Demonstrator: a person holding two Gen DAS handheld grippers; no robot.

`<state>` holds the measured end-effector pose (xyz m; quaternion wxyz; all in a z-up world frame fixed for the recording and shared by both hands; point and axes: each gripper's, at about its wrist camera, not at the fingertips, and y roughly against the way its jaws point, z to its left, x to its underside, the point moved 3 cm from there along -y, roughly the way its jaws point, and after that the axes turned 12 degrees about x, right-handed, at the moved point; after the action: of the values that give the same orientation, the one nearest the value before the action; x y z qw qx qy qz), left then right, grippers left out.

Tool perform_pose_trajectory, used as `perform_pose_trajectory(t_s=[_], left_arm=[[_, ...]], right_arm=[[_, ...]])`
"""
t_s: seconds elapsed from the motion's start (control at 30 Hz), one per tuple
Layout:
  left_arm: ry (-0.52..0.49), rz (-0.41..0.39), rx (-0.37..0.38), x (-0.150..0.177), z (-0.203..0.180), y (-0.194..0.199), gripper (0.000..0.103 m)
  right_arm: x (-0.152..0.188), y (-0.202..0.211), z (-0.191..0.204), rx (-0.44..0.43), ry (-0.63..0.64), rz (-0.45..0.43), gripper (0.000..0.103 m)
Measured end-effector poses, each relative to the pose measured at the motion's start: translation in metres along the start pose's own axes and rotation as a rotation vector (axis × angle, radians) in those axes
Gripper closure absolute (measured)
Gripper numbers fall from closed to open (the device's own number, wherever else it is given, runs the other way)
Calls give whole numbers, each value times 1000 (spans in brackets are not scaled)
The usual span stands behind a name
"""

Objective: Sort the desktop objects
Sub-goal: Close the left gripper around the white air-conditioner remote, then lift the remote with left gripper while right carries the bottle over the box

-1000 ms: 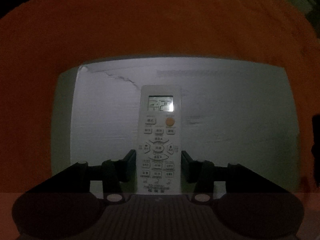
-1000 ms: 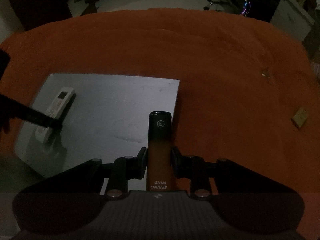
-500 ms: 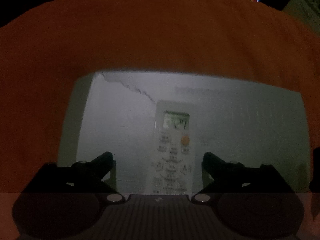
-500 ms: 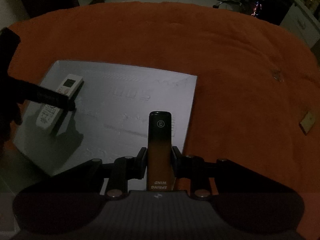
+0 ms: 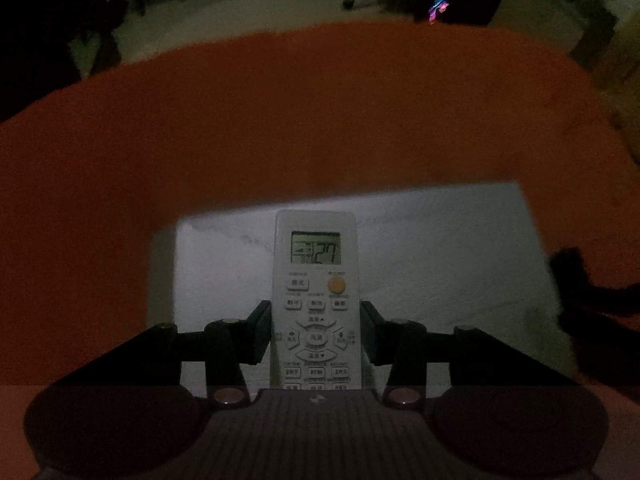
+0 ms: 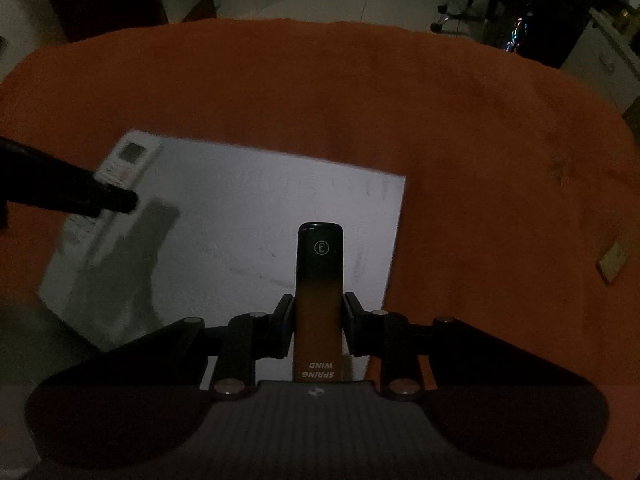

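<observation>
A: Our left tool, spread a moment ago, is closing on the remote, now raised over the white board.

B: Our right tool is pinching the orange-black device; we're readying both for sorting.

Dim, grainy fisheye views (edges bowed), dark shadow across the white board

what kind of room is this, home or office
Hard to say in this dim light; probably an office or workroom. A table under an orange cloth, a wheeled chair base on bare floor, and glowing coloured lights suggest it.
</observation>
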<state>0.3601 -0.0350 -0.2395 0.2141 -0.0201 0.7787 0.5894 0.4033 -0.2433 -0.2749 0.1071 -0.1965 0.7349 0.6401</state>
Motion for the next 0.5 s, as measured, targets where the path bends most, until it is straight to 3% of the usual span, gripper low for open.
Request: perform_pose_trajectory(t_s=[0.2, 0.37, 0.5], left_arm=[[-31, -65, 75, 1, -21, 70, 63], [-57, -82, 81, 13, -37, 68, 63], [-57, -75, 154, 46, -43, 83, 63]], right_arm=[[-19, 36, 1, -53, -11, -53, 75], [-13, 78, 2, -99, 23, -91, 75], [10, 99, 2, -116, 61, -73, 75]])
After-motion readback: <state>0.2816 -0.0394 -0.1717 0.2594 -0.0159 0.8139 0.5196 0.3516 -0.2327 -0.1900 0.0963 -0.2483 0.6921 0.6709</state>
